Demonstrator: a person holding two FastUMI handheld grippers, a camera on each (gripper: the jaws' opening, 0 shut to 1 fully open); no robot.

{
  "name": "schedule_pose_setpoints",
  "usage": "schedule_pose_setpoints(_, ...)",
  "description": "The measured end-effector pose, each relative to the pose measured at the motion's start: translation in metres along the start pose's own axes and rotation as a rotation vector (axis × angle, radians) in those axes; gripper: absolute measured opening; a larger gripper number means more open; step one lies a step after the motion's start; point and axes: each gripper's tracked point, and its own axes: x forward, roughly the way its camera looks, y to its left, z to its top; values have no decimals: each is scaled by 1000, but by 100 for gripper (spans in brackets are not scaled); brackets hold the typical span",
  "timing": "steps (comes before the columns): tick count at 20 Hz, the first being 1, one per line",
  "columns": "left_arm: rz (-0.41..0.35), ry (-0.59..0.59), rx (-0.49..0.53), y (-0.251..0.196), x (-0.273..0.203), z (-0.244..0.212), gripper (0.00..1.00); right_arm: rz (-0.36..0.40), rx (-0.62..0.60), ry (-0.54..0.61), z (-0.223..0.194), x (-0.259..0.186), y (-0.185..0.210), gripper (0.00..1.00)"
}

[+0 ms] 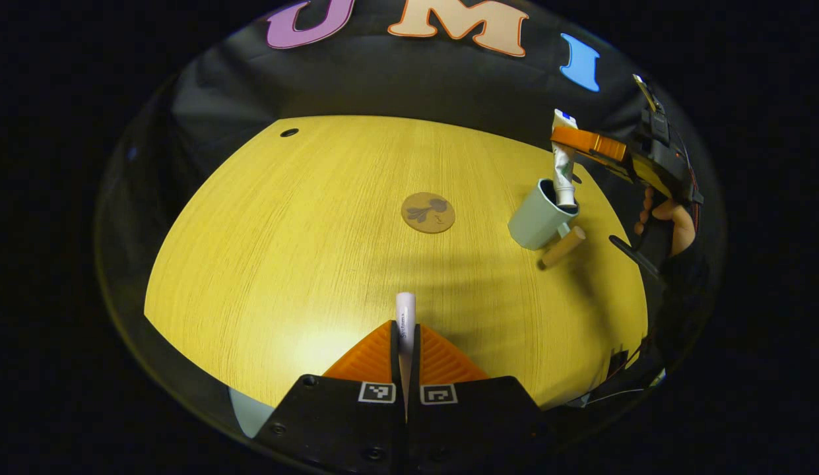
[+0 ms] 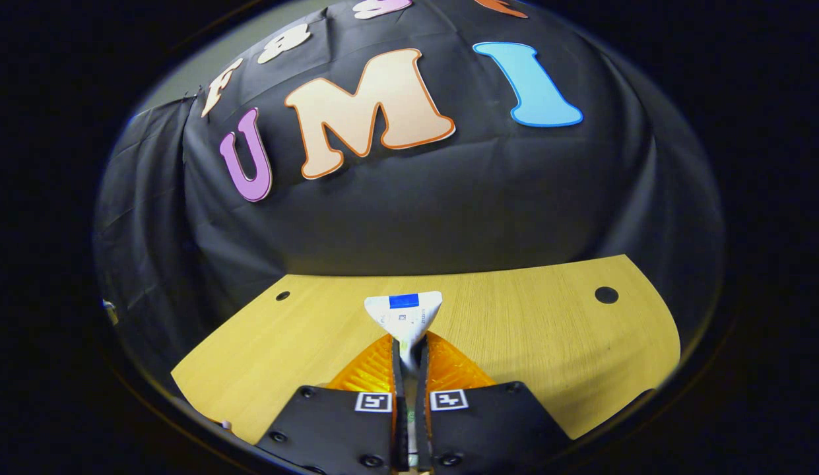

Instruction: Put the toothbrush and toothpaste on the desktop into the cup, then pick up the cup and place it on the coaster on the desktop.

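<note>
R gripper (image 1: 584, 142) fingers clamp toothpaste (image 1: 563, 168) upright, cap end inside cup (image 1: 540, 214), vertical for drop-in. L gripper (image 1: 406, 349) fingers pinch toothbrush (image 1: 405, 313) handle. Coaster (image 1: 427, 212) bare, mid bench (image 1: 284, 251).

The left gripper view looks down from above the near edge across the yellow surface (image 1: 303, 251). The right gripper view faces level toward the black wall (image 2: 409, 198), sharing that surface's far edge.
</note>
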Motion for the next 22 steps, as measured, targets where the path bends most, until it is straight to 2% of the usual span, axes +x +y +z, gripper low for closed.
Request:
schedule_pose_setpoints(5, 10, -13, -14, 2, -8, 9, 0, -18, -43, 42, -21, 6, -3, 8)
schedule_pose_setpoints(7, 3, -21, -12, 1, -8, 18, 0, -32, -45, 50, -27, 1, -7, 19)
schedule_pose_setpoints(9, -8, -27, -5, -4, -4, 25, 0, -30, -40, 62, -33, -9, -8, 18)
schedule_pose_setpoints(10, -14, -31, -1, -8, -2, 30, 0, -31, -37, 64, -35, -15, -10, 30)
schedule_pose_setpoints(11, -24, -34, 7, -12, -1, 32, 0, -31, -27, 54, -34, -22, -13, 46)
schedule_pose_setpoints(14, -51, -48, 29, -21, 8, 45, 0, -42, 24, 33, -28, -44, -25, 100)
schedule_pose_setpoints(20, -123, -124, 67, -58, 6, 86, 0, -89, 73, 25, -29, -97, -57, 96)
schedule_pose_setpoints(22, -146, -166, 76, -70, 8, 107, 0, -110, 83, 32, -35, -115, -68, 99)
